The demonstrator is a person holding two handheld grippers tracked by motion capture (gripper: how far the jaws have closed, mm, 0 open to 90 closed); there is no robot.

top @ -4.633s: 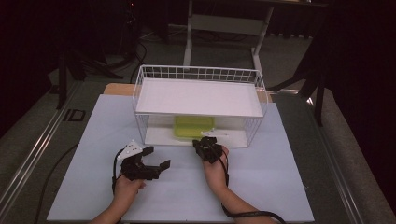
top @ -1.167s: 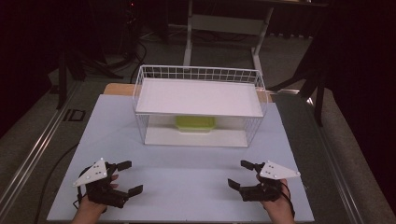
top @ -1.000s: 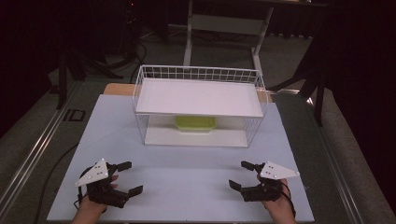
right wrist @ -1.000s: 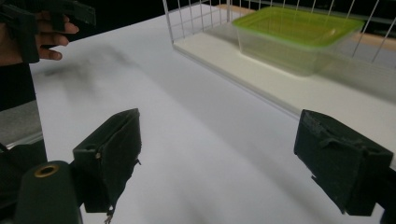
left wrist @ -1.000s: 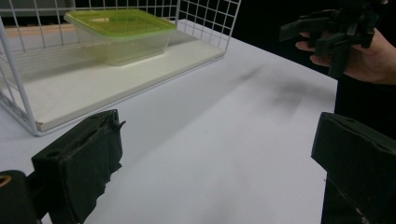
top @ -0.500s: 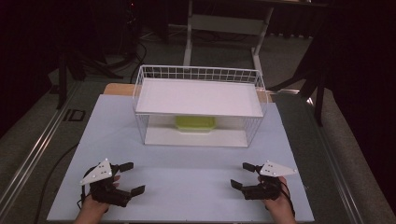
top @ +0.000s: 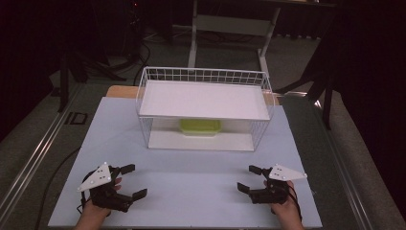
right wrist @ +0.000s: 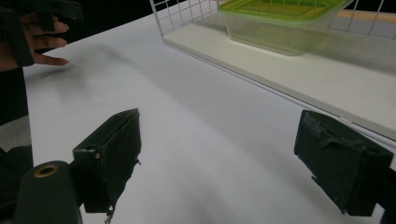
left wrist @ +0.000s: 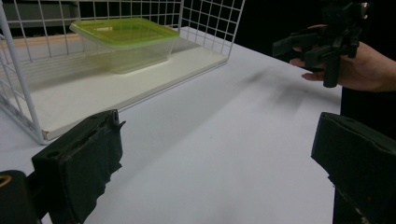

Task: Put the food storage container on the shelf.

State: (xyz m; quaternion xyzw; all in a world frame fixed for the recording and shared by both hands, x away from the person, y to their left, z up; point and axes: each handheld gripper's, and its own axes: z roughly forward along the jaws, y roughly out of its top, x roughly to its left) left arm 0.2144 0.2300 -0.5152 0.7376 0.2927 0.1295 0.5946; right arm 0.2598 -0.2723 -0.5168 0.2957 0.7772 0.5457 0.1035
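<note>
**A:** Start with the big picture. What's on the worktop (top: 191,191)?

**B:** A white wire rack (top: 203,112) stands at the far middle, with a solid white shelf on top and a white base board below. The green-lidded container (top: 200,126) sits on that base board, towards the back, under the shelf. It looks clear-bodied from the left gripper view (left wrist: 123,42).

**A:** And the hand-held grippers?

**B:** Both are at the near edge, well apart from the rack. The left hand-held gripper (top: 128,182) has its jaws spread wide with nothing between them; the right hand-held gripper (top: 249,178) is just as empty and spread.

**A:** So how would you reach for the container well?

**B:** I'd judge the open front of the rack is the only way in. Go in low, under the shelf, level with the base board. Grip the lid rim squarely, since the body probably flexes. I can't tell from here whether the lid is snapped down, so draw it out slowly rather than lifting.
</note>
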